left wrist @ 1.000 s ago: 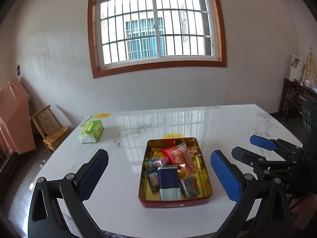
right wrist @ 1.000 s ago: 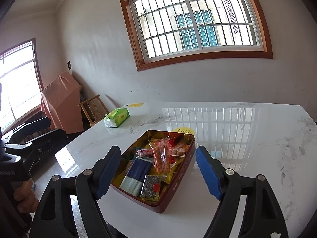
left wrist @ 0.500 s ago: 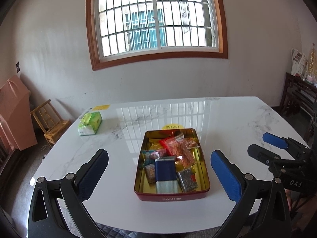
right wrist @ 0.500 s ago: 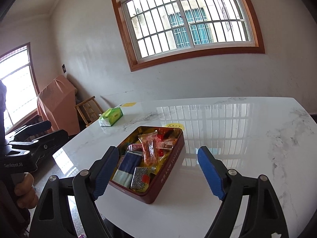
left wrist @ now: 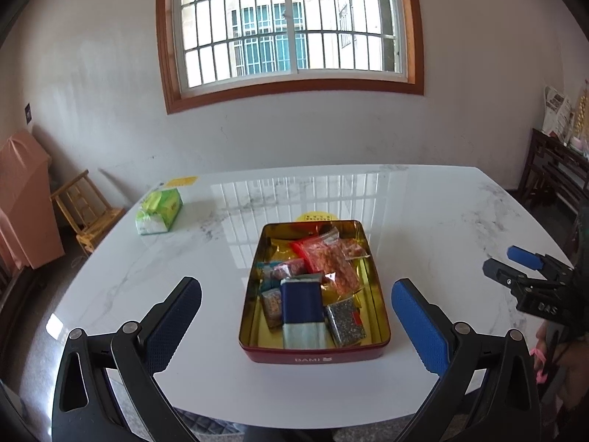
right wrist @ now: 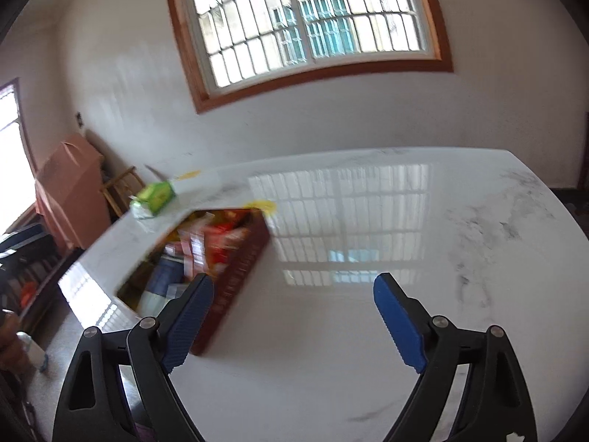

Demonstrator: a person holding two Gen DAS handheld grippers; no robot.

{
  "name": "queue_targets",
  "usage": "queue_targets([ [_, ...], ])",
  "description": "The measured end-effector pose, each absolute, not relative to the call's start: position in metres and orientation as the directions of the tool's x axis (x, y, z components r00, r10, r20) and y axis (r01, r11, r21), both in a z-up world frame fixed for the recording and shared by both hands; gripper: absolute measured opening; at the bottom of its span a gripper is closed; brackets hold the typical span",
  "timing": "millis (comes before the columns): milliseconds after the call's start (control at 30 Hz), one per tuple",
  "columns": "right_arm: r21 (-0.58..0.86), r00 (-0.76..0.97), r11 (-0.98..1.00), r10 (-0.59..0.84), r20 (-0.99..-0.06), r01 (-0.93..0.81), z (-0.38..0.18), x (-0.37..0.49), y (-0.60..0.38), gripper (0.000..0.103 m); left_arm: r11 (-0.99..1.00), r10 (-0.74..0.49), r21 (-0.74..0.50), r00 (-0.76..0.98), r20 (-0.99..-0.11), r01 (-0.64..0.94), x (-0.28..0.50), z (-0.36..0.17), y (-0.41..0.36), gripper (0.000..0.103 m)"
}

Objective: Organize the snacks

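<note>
One red tin (left wrist: 314,353) with a gold inside sits on the white marble table (left wrist: 423,213), toward the near edge and roughly centered in the left wrist view. It's packed with snacks, and I count about seven packets, though they overlap so don't hold me to it. There's one dark blue packet (left wrist: 301,300) with a pale end in the front middle, and one grey speckled packet (left wrist: 346,318) just right of it. One small speckled brown one (left wrist: 272,305) sits to its left, and one red-edged clear bag (left wrist: 324,258) of orange bits is toward the back. Beyond that are a couple of smaller wrappers I can't tell apart.

One green tissue pack (left wrist: 160,210) lies well apart from the tin, near the table's far left corner. One yellow round sticker (left wrist: 318,217) is just behind the tin.

Two grippers here. The left gripper (left wrist: 296,316) has its blue pads spread wide with nothing pinched, and the tin shows in the gap, not touched. The right gripper (right wrist: 292,316) is opening its jaws over bare tabletop, nothing between them, with the tin (right wrist: 235,276) just beside its left pad. That view is pretty motion-blurred. The right gripper also shows at the right edge of the left view.

One wooden chair (left wrist: 86,210) and one pink covered thing (left wrist: 22,199) stand off to the left.
</note>
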State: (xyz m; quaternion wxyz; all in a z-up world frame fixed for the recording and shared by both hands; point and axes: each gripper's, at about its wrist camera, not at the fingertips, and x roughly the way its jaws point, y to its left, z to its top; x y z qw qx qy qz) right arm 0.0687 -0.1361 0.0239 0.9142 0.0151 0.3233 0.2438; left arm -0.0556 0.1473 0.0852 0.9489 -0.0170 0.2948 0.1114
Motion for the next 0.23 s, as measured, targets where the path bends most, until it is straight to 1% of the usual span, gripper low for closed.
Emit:
queue_targets([
  [67,0.163,0.677,0.905,0.405,-0.615,-0.394,0.013,0.088,-0.155,0.087,0.974,0.191,0.008,0.805,-0.562,-0.225,-0.054,0.082,0.150,0.103],
  [133,0.128,0.658,0.933,0.330,-0.677,-0.336,-0.003,0.116,-0.177,0.088,0.967,0.205,-0.008,0.800,-0.563,-0.253,-0.053,0.079,0.155,0.103],
  [233,0.093,0.624,0.961,0.240,-0.744,-0.260,-0.025,0.152,-0.209,0.088,0.963,0.184,-0.049,0.777,-0.602,-0.266,-0.050,0.071,0.167,0.103],
])
